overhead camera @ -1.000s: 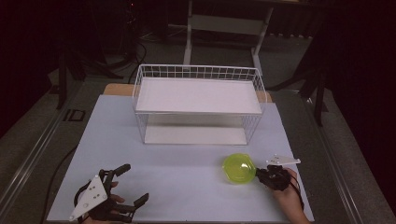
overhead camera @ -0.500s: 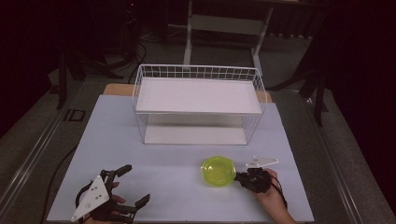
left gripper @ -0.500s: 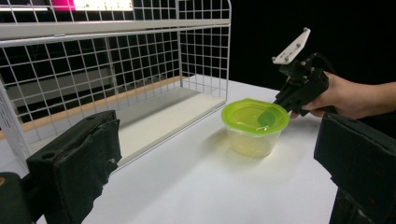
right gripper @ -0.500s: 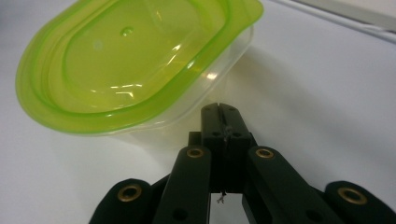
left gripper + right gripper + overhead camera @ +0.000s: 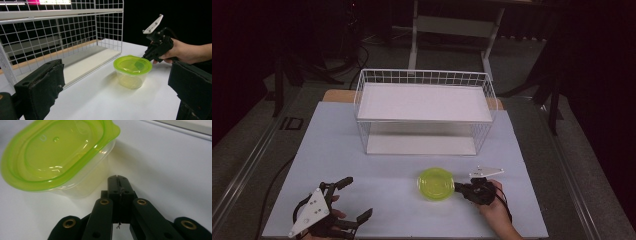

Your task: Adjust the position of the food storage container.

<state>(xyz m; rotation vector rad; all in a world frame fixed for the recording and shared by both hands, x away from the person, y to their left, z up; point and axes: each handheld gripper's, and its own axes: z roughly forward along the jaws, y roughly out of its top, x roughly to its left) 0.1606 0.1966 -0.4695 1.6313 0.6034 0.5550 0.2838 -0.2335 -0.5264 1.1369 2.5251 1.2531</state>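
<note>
The right gripper (image 5: pixel 117 178), clenched on nothing, touches the lidded container (image 5: pixel 435 183) before the wire rack (image 5: pixel 424 112) (left gripper (image 5: pixel 354 197) released, idle), nothing shelved.

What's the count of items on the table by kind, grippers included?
Clear plastic container with a lime-green lid: 1
White wire two-tier shelf rack: 1
Black two-jaw grippers: 2, left gripper and right gripper
Total: 4
</note>
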